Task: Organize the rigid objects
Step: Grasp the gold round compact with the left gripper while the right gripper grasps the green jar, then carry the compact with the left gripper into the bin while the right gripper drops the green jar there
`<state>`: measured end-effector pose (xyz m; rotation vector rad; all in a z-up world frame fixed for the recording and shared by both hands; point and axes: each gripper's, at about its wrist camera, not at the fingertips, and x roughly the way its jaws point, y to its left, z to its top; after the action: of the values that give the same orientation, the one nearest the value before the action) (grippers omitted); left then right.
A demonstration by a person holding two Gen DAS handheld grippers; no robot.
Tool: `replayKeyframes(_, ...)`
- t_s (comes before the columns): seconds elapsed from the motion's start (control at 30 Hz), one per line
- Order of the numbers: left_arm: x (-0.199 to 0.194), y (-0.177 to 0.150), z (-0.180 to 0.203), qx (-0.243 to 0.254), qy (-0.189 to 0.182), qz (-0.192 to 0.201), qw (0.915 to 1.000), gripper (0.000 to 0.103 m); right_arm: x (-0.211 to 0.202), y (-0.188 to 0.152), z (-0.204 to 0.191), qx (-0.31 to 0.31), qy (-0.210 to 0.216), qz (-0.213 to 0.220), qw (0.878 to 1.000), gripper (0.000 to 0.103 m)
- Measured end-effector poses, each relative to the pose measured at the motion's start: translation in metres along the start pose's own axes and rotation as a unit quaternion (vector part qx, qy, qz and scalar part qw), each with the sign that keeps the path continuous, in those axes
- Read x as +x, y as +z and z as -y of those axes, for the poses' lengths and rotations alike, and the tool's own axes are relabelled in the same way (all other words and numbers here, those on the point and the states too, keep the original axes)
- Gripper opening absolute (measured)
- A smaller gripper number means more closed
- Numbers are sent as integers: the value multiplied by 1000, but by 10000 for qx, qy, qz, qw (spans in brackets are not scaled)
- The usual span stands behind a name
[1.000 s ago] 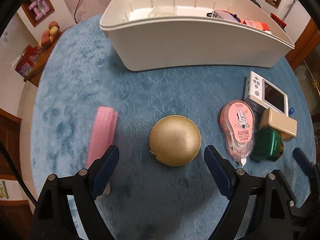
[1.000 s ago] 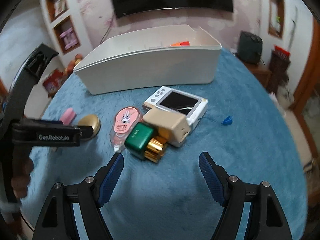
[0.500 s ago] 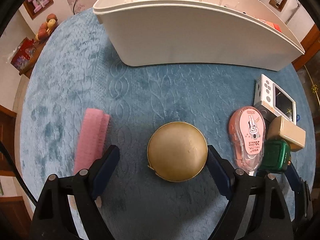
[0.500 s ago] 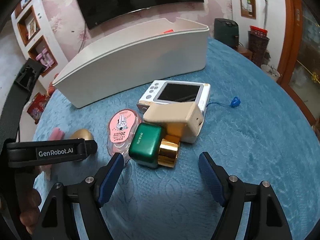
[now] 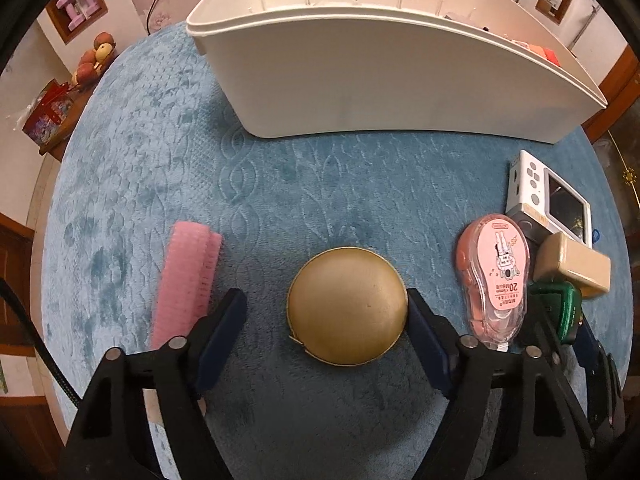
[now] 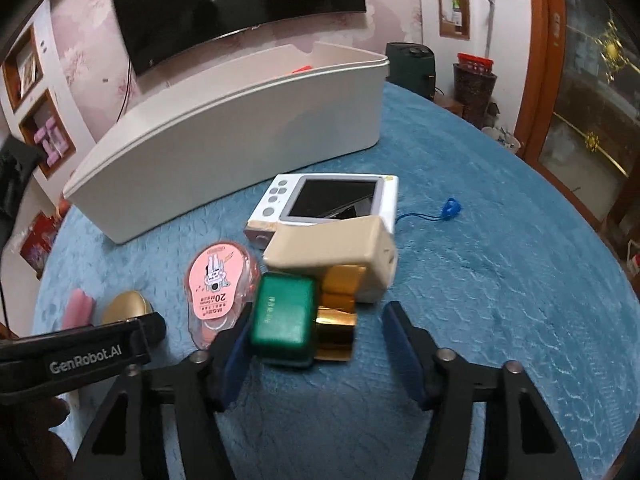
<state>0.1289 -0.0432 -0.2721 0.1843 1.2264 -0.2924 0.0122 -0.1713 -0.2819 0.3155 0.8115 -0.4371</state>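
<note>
A round gold compact [image 5: 348, 306] lies on the blue tablecloth [image 5: 340, 184] between the fingers of my left gripper [image 5: 325, 336]. Its jaws are closing: the right pad touches the compact's edge, the left pad stands a gap away. A green box with a gold end [image 6: 284, 316] sits between the fingers of my right gripper [image 6: 320, 350], whose jaws are also closing. The left pad is against the green side and the right pad is apart from the gold end. A beige block [image 6: 336, 248] leans on that box.
A long white bin [image 5: 400, 80] stands behind, with a few items inside. A white screen device [image 6: 332, 200], a pink tape dispenser [image 5: 500, 280] and a pink roller [image 5: 188, 280] lie on the cloth. The left gripper's body [image 6: 76, 352] fills the right view's lower left.
Both grippers came closer to their objects and their jaws narrowed. The gold compact now sits between the left fingers, the green box between the right fingers. The right view has tilted.
</note>
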Motion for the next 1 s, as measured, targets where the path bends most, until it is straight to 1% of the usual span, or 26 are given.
replayKeyframes(0.03,-2,-1,0,15,-1,30,10000,70,0,-1,-2,-24,4,3,10000,51)
replayKeyframes(0.07,-3,-1,1,22,-5,67,10000,64,0,-1,-4,-65,5,-5,10000,44)
replayKeyframes(0.1,-5,-1,-1,44,-6,99,9999,59,0,-1,-6,-89,-17,-3,10000,44)
replayKeyframes(0.2,-6,-3,-2,66,-18,89,9999,59,-1,-1,-5,-99,1,-15,9999,44)
replayKeyframes(0.37,-9,-4,-12,-97,-89,34,9999,59,-4,1,-3,-177,79,-91,9998,44)
replayKeyframes(0.5,-24,-4,-15,-162,-119,82,9998,59,-17,2,-3,-399,177,19,9990,44)
replayKeyframes(0.6,-45,0,-14,-161,-141,147,9997,59,-31,5,-6,-588,301,135,9977,44)
replayKeyframes(0.7,-66,14,-13,-26,0,276,9996,59,-47,16,-9,-701,425,326,9961,44)
replayKeyframes(0.77,-83,26,-14,-13,-21,414,9991,59,-58,28,-10,-735,513,507,9947,44)
replayKeyframes(0.83,-103,44,-18,18,-37,627,9980,59,-67,41,-13,-735,583,660,9934,44)
replayKeyframes(0.87,-112,48,-13,39,-27,716,9974,59,-72,53,-15,-721,641,757,9925,44)
replayKeyframes(0.93,-133,71,-16,94,23,957,9954,59,-77,69,-19,-692,702,867,9913,44)
replayKeyframes(1.0,-146,94,-20,97,29,1112,9937,59,-82,94,-25,-605,737,956,9908,44)
